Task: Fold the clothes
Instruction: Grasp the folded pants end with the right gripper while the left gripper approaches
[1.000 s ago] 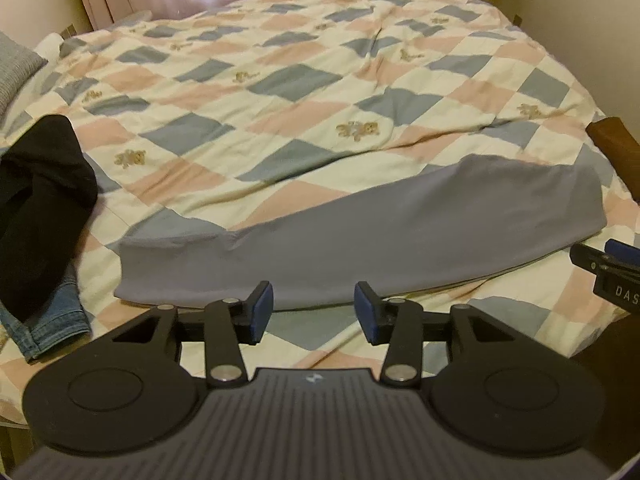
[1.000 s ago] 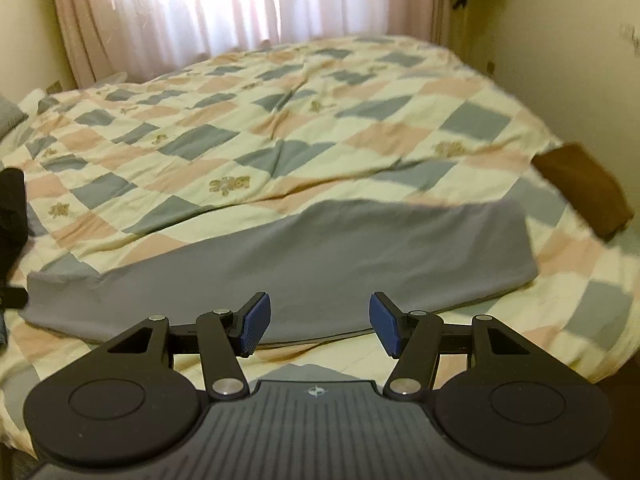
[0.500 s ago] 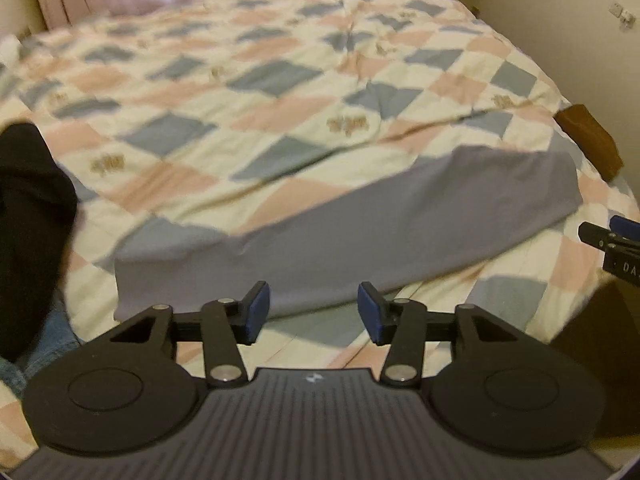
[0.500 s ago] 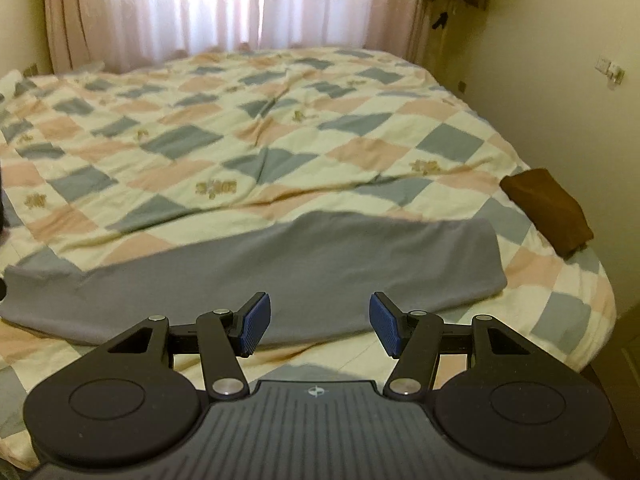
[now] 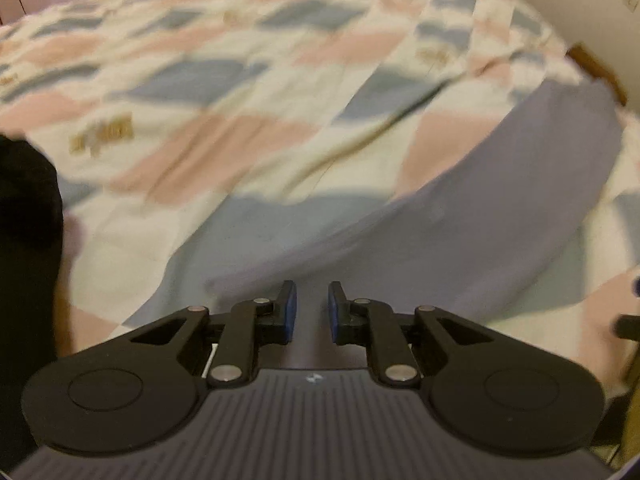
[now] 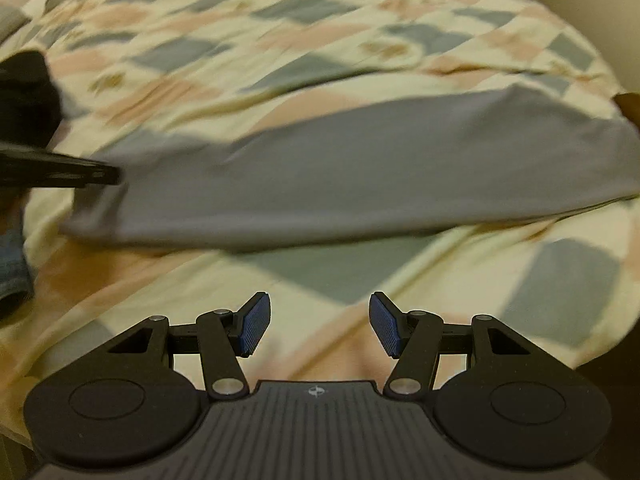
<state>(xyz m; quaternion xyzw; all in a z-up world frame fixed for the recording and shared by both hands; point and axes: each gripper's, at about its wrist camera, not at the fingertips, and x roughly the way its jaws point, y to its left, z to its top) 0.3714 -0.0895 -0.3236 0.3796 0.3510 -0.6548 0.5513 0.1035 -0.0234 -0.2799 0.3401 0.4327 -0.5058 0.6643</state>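
The left gripper [image 5: 308, 308] has its jaws narrowed over the near end of the gray garment [image 5: 500, 208]; whether cloth is pinched between them cannot be told. The right gripper [image 6: 319, 327] has its jaws wide, and the garment lies flat on the bed [image 6: 440, 264] ahead of them.

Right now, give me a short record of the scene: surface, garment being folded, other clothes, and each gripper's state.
surface: checked quilt on a bed
garment: grey cloth, lying flat
other clothes: black garment and denim at the left
left gripper: narrow gap, over the grey cloth's left end, grip unclear
right gripper: open, short of the cloth
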